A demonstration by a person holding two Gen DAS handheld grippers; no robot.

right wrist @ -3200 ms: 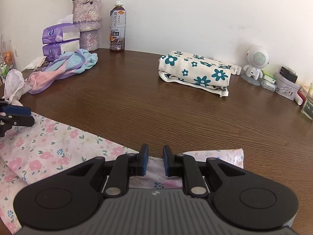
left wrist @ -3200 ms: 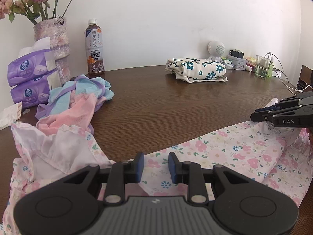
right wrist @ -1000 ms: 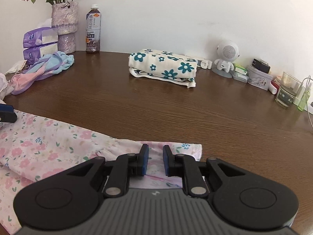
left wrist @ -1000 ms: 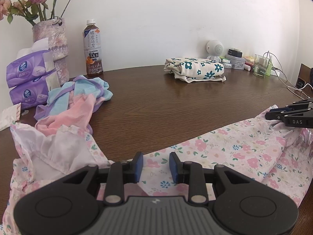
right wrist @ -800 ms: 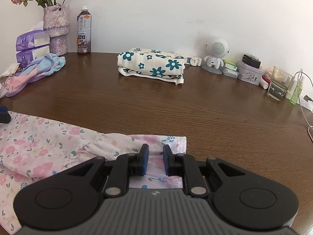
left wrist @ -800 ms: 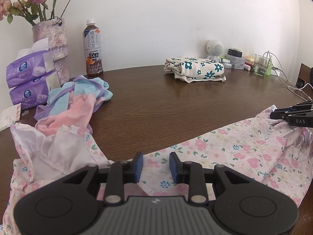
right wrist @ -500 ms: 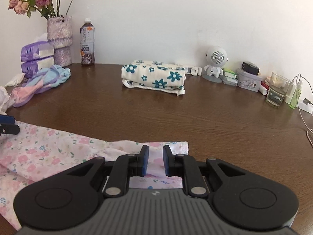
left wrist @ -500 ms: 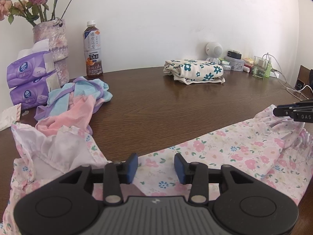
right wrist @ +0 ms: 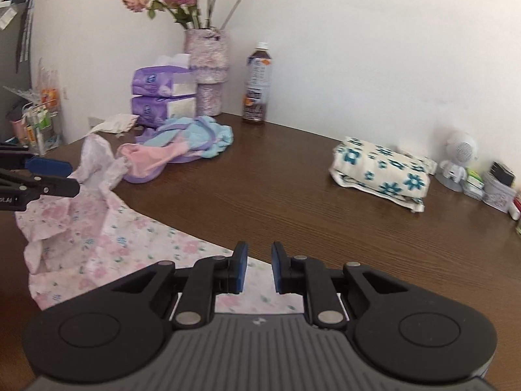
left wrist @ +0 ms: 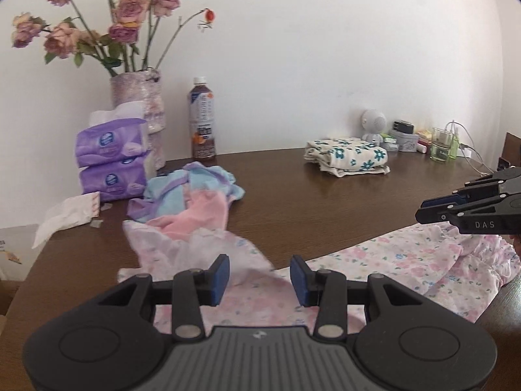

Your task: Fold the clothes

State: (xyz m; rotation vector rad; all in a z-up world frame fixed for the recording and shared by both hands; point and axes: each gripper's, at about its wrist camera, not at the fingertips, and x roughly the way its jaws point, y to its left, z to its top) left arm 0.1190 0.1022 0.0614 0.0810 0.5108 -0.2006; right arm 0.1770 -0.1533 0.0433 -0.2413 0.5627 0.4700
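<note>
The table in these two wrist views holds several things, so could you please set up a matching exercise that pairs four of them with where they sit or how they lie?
Things:
1. pink floral garment
2. teal-flowered folded cloth
3. tea bottle
4. purple tissue packs

Places or states:
A. stacked one on the other beside the vase
B. spread out along the near table edge
C. upright by the wall
D. folded, near the small white robot figure

Pairs: 1-B, 2-D, 3-C, 4-A
</note>
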